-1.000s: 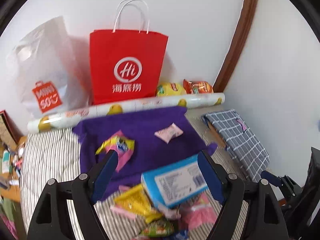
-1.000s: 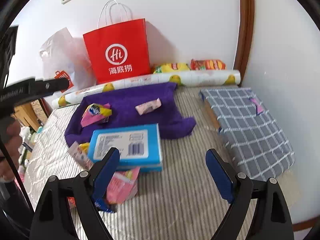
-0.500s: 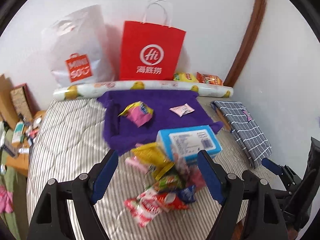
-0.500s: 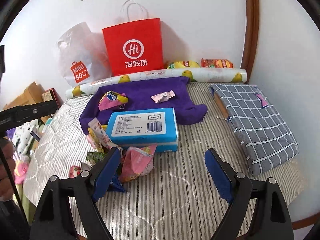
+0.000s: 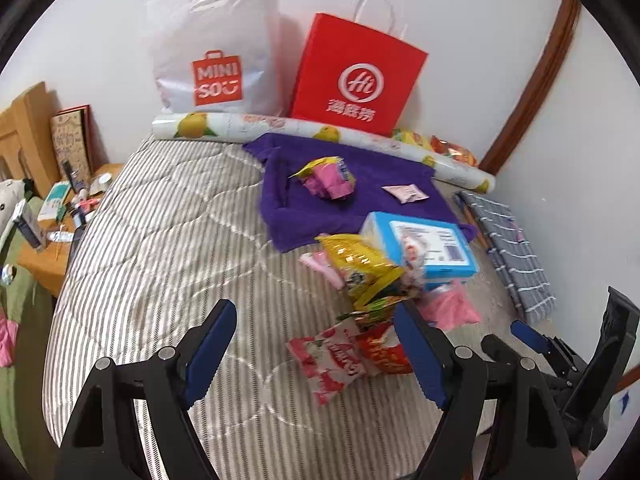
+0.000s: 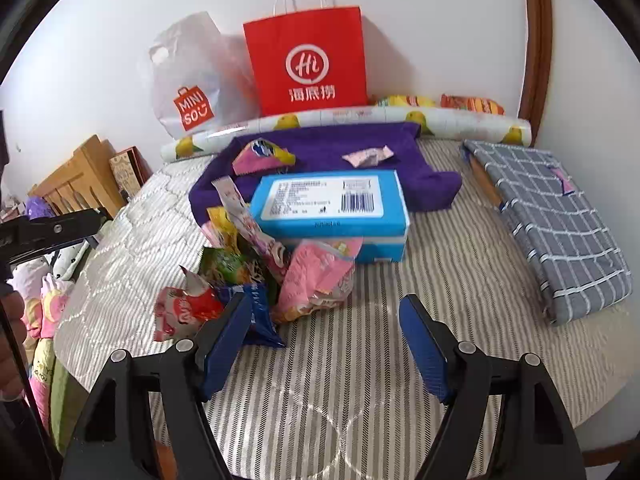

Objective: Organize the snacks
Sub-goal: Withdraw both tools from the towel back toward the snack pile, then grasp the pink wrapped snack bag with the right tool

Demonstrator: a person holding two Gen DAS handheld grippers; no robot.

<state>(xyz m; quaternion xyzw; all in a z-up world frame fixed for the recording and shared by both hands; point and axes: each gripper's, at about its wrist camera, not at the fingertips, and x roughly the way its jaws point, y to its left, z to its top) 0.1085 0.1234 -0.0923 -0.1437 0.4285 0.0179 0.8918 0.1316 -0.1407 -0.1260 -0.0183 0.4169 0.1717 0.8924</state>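
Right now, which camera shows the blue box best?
The right wrist view: the blue box lies nearly centred, its label, barcode and front side unobstructed. In the left wrist view it sits off to the right, and the yellow snack packet covers its near corner.

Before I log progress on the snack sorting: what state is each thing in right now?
left gripper: open, empty
right gripper: open, jaws just been closing, nothing between them
blue box: closed, lying flat
purple cloth: spread out, two packets on it
red paper bag: upright against the wall
snack pile: heaped, unsorted
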